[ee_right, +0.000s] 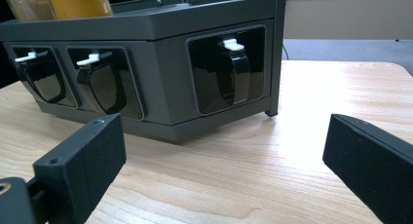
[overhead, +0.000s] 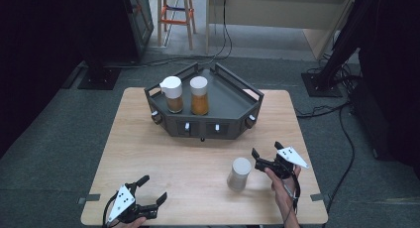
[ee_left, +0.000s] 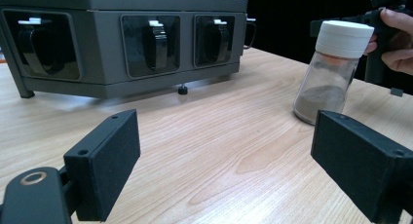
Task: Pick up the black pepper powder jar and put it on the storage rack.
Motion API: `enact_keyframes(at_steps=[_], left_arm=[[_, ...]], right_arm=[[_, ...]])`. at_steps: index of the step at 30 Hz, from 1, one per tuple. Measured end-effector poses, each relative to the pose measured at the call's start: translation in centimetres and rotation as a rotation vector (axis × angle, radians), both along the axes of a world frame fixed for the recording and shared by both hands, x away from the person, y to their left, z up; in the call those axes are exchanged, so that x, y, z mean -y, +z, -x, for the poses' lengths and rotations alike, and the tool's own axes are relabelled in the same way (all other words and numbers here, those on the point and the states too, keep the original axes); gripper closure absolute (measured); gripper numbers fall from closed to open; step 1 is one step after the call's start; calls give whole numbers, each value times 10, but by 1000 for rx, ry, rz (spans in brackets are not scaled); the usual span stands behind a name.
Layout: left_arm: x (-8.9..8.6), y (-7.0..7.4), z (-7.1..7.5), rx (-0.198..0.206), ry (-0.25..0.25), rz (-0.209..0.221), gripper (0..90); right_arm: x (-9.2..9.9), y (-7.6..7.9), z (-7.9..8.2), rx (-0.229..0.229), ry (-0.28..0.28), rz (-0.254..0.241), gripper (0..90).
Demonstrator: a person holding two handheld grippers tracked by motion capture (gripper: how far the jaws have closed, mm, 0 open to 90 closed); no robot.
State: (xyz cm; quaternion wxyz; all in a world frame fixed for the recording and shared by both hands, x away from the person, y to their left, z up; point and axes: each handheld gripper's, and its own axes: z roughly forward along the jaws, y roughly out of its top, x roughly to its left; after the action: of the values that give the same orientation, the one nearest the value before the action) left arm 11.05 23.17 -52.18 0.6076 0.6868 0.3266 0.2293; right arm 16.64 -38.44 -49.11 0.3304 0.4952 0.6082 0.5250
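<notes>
A grey angular rack (overhead: 233,96) stands at the far middle of the wooden table and carries two white-capped jars, one of brown powder (overhead: 172,95) and one of orange powder (overhead: 199,96). A third white-capped jar (overhead: 239,174) stands upright on the table nearer the person. My right gripper (overhead: 266,148) is open just right of this jar and apart from it, pointing toward the rack (ee_right: 146,63). My left gripper (overhead: 153,189) is open and empty at the near left edge. In the left gripper view the third jar (ee_left: 331,73) holds greyish powder.
The rack's front face (ee_left: 122,48) has three dark recesses with black levers tipped white. A person's hand (ee_left: 397,39) holds the right gripper behind the jar. Off the table are a wooden ladder (overhead: 176,15), floor cables (overhead: 327,109) and dark stands.
</notes>
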Motion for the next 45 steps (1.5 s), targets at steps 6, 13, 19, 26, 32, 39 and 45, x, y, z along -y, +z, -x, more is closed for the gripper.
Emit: enact_keyframes(at_steps=[6, 13, 19, 26, 32, 39, 45], left_arm=[[0, 0, 0, 0, 2, 0, 106], [-1, 0, 0, 5, 5, 2, 106], [0, 1, 2, 12, 3, -6, 106], [0, 1, 2, 13, 6, -9, 106], [1, 1, 2, 4, 14, -2, 106], [0, 1, 2, 10, 14, -3, 106], [-1, 1, 2, 9, 9, 1, 106]], right_arm=[[1, -1, 1, -3, -2, -1, 18], [4, -1, 6, -8, -8, 10, 18], [9, -2, 15, -4, -17, 15, 18], [15, -4, 30, -6, -13, 22, 18], [18, -6, 44, -13, 1, 30, 18], [19, -10, 55, -20, 16, 28, 18], [17, -11, 64, -18, 34, 22, 18]])
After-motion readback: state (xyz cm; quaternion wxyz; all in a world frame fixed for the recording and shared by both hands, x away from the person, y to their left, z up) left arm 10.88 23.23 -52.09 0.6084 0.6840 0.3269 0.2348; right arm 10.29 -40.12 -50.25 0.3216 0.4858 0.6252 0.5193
